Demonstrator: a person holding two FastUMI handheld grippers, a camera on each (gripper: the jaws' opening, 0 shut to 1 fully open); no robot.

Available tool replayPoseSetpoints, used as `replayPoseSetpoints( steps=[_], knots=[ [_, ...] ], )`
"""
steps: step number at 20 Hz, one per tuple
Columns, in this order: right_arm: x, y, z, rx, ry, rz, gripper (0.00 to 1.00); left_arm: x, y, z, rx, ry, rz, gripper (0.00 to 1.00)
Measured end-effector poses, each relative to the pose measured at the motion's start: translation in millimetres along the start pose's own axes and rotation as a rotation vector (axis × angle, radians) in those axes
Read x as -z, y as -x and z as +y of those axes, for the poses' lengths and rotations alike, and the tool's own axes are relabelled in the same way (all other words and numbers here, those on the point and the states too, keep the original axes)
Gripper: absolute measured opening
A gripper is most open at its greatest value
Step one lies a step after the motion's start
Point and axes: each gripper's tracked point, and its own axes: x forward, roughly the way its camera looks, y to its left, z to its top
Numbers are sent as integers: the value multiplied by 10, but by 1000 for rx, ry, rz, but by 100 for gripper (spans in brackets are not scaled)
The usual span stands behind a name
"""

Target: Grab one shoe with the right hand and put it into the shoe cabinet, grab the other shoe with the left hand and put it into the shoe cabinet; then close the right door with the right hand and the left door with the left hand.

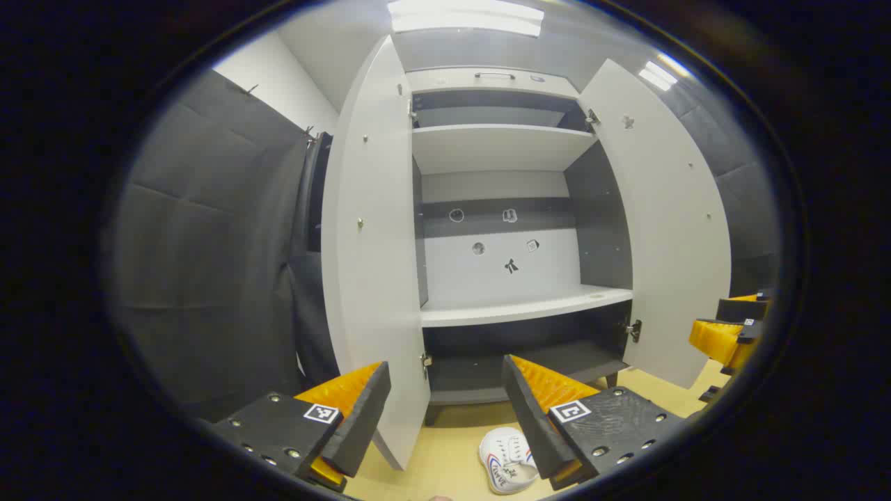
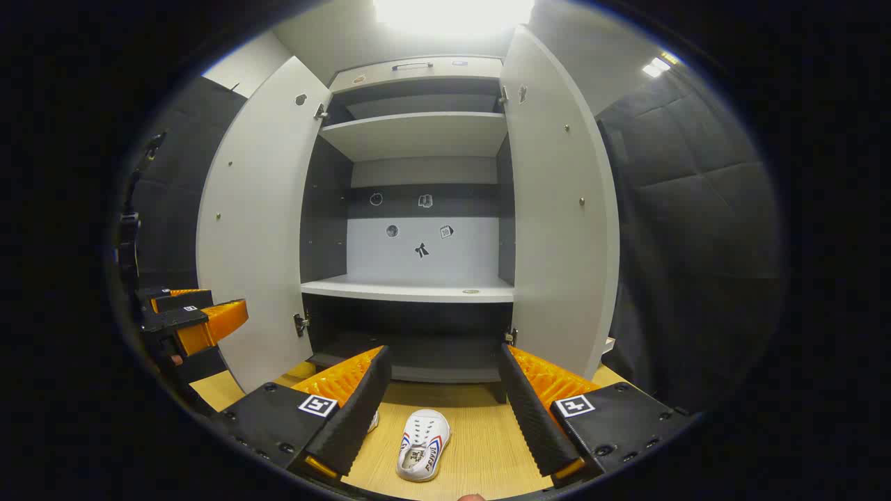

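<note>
Hovering wide and empty, right gripper [image 2: 445, 390] faces the white slip-on shoe with striped sides [image 2: 423, 454] on the wooden floor before the grey two-door cabinet [image 2: 418, 209]; left gripper [image 1: 445, 396] likewise spread; a shallow grasp could drop it.

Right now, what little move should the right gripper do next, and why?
Probably lower the right gripper onto the white shoe lying on the floor just below it. Its jaws are open and empty, both cabinet doors stand open, and the shelves hold no shoes yet.
</note>
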Motion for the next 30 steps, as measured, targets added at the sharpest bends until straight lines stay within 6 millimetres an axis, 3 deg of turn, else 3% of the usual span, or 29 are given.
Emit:
replayPoseSetpoints(
  steps=[6, 16, 21, 25, 30],
  knots=[
    [-31, -104, 47, -12, -3, -8, 98, 2, -9, 14, -5, -7, -1, 93],
    [85, -237, 69, -36, 14, 24, 96, 3, -56, 22, -17, -14, -3, 93],
    [216, -433, 117, -59, 23, 63, 98, -63, -73, 39, -26, -37, -16, 93],
    [456, -671, 242, -96, 36, 127, 97, -84, -27, 116, -47, -41, -13, 93],
    [988, -887, 443, -157, 19, 284, 98, -61, 45, 277, -91, -52, -1, 93]
  ],
)
